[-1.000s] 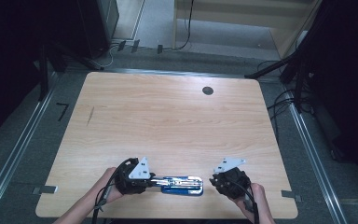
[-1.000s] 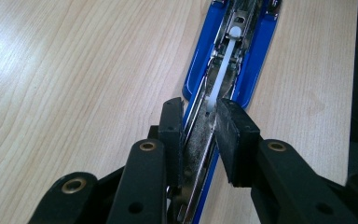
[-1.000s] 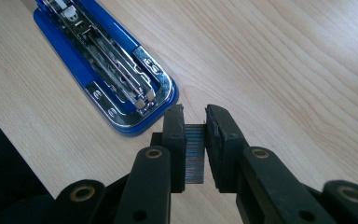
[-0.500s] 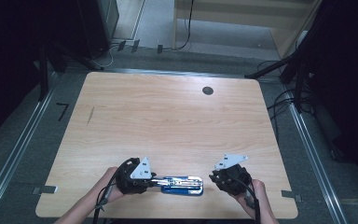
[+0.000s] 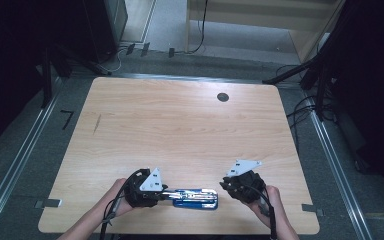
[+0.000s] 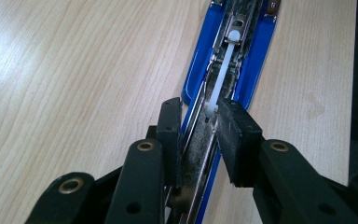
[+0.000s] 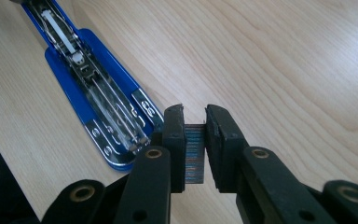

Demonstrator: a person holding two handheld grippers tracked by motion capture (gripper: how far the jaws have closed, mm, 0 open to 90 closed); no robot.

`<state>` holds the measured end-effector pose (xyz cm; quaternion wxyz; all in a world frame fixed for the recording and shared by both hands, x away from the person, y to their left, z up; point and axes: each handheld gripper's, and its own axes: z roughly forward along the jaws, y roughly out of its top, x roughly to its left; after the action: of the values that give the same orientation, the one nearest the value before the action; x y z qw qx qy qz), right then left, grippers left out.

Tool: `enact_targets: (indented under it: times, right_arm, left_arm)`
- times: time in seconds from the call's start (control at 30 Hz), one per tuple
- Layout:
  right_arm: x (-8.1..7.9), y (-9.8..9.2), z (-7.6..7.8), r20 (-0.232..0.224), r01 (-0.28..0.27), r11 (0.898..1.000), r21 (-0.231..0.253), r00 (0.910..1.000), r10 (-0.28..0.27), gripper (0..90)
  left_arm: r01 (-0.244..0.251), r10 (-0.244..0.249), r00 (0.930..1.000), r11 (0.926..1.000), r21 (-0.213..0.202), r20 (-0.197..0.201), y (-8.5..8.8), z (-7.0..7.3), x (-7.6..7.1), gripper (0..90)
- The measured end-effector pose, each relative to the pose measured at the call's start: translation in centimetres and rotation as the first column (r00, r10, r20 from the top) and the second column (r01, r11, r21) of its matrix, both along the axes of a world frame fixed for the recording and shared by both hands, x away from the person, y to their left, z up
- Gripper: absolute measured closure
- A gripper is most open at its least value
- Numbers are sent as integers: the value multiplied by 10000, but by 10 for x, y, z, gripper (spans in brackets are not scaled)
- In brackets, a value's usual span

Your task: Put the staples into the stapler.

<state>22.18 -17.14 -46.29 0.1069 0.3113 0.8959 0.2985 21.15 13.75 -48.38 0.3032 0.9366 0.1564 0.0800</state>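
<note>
Legible text, labels, brands, numbers, signs: none found in any view. The blue stapler (image 5: 195,198), opened flat on the wooden surface (image 5: 180,130), carries no readable marking on its base or metal magazine. The strip of staples (image 7: 195,154) bears only fine coloured banding, no characters. The grey plates atop the grippers are blank. A dark stroke on the surface near its left edge is a mark, not lettering.
</note>
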Motion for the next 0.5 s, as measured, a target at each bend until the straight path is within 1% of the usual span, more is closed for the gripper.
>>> enact_targets:
  times: [0.2,0.33,0.4,0.5]
  right_arm:
    - [5,10,3,108,-362,9992,179,9993,360,798]
    - [7,19,3,128,-685,9975,153,9976,683,798]
    - [7,20,3,124,-735,9971,175,9972,733,798]
    - [9,27,2,144,-1088,9939,173,9940,1086,798]
  left_arm:
    - [20,-20,10000,10000,17,2,0,0,0,708]
    - [36,-36,10000,10000,5,-4,0,0,1,705]
    - [41,-41,10000,10000,7,-3,0,0,1,705]
    - [42,-42,10000,10000,-3,3,0,0,1,704]
